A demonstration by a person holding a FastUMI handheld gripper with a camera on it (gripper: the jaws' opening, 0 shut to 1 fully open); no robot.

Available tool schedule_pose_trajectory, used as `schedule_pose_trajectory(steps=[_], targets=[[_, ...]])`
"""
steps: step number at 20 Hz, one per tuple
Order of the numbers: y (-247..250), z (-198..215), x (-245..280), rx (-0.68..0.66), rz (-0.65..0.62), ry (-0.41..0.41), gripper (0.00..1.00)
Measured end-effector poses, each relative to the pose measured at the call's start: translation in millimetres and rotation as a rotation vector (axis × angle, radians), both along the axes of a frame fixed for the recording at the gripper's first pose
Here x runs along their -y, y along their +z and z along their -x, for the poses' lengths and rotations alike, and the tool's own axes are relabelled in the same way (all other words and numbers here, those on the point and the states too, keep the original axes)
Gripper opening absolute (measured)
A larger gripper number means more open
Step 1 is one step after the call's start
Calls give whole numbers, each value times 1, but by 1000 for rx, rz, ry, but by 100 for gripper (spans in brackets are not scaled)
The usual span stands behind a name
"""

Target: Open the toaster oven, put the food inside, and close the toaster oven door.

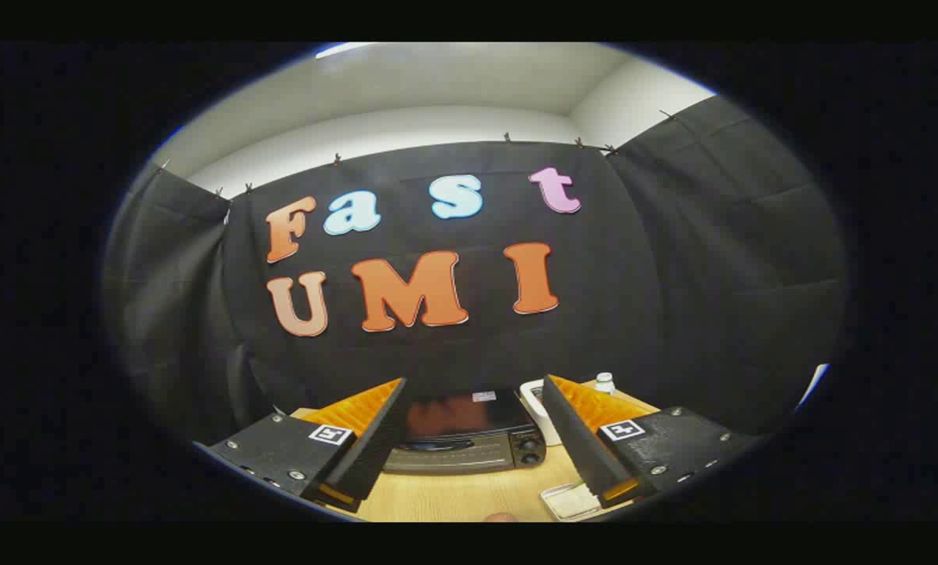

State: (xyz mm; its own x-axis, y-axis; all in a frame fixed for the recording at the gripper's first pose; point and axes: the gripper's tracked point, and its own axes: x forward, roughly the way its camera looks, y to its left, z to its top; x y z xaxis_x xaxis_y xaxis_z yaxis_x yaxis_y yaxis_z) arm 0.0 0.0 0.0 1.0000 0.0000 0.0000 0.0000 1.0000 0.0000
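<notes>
Risk at this point lies mostly in the approach, since nothing has been touched. The gripper (475, 439) hangs above the pale wooden counter (469, 494) with its fingers (374, 439) spread wide and empty. Between and beyond them sits the dark, boxy metal toaster oven (469, 435), door shut, with two round black knobs (528, 450) on the side towards the right finger. A handle seems to run as a dark bar across the door front, but it is too small to make out clearly.

Food appears to be the pale slice lying in a small white rectangular tray (571, 501) on the counter, just beside the tip of the right finger; what kind of food it is, I cannot tell.

Several things could go wrong from here, in my judgement. Descending towards the oven with the fingers this wide, the right one could clip the tray and push it off line, or brush the white appliance (538, 408) standing just beside the oven. Catching a knob instead of the handle would turn a dial and leave the door shut. Pulling the door hard might drag the whole oven forward, as it looks light and nothing braces it. A small clear bottle with a white cap (604, 383) stands behind and could be tipped by a wide swing.
</notes>
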Motion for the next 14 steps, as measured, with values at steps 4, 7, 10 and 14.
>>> schedule_pose_trajectory(steps=[4, 7, 10, 14], targets=[[-8, 7, -11, -4, 16, 28, 99], [-23, 9, -25, -31, 16, 77, 99], [-29, 5, -27, -51, 25, 69, 99], [-21, 5, -34, -52, -4, 97, 99]])
